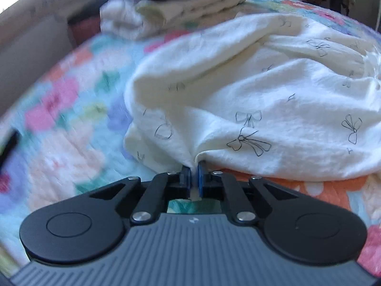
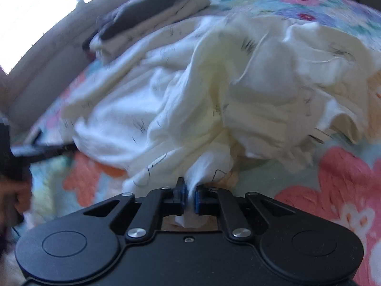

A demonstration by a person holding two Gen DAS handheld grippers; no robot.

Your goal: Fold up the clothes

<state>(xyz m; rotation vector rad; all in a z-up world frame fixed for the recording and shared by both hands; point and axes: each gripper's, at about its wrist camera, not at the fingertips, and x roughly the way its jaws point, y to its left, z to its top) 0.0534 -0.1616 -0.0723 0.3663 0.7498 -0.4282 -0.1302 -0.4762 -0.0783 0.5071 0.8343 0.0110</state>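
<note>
— The cream garment with the bow print (image 1: 250, 90) is bunched mid-frame on the floral quilt (image 1: 59, 143), not flat yet.

— Both ends held?

— Yes. The left gripper (image 1: 194, 169) is pinched on a gathered edge at lower centre; the right gripper (image 2: 189, 190) is clamped on another bunch.

— So, spreading out?

— I'd say so. Next they'd need to pull apart and lay it flat. A folded pile (image 1: 181, 4) sits at the top of the frame.
</note>
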